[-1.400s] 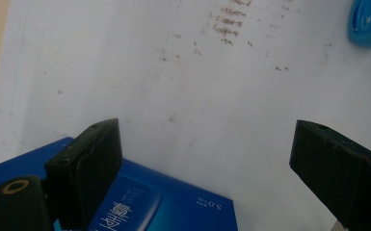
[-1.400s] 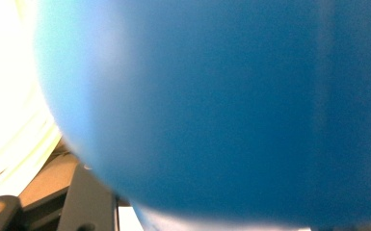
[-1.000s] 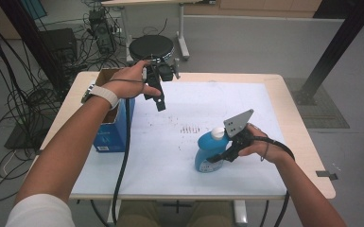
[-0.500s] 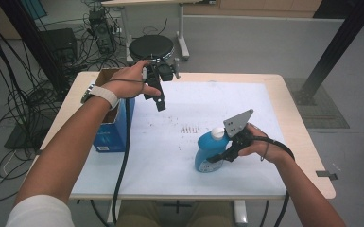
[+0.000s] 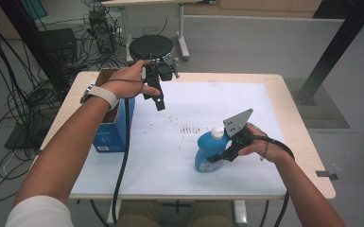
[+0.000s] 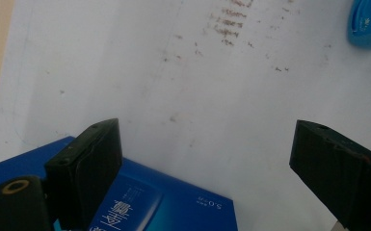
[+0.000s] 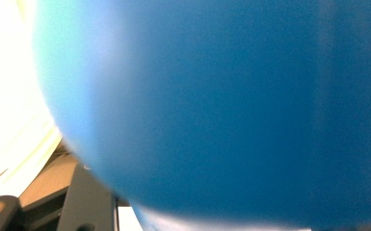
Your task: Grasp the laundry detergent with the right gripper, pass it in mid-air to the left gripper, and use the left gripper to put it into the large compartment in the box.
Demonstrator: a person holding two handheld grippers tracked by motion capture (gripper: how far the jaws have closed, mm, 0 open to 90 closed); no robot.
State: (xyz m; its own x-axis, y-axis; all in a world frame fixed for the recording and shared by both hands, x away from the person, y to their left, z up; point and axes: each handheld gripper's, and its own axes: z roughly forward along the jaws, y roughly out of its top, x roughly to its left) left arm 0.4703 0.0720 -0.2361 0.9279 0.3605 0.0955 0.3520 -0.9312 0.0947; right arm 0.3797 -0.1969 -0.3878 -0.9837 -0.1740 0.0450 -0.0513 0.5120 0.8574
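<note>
Gripping the blue bottle (image 5: 207,152) — right claw (image 5: 223,153) unmoved, nothing changed.

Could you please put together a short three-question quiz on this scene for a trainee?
1. True or false: the right gripper is shut on the blue bottle.
2. Which thing stands at the table's left edge, under the person's left forearm?
A. a blue box
B. a red cup
C. a metal pan
3. Fill in: the left gripper hangs above the white sheet with its jaws ____.

Key:
1. True; in the right gripper view the blue bottle sits close against the camera.
2. A, the blue box.
3. Open; in the left gripper view the jaws stand wide apart with nothing between them.
</note>
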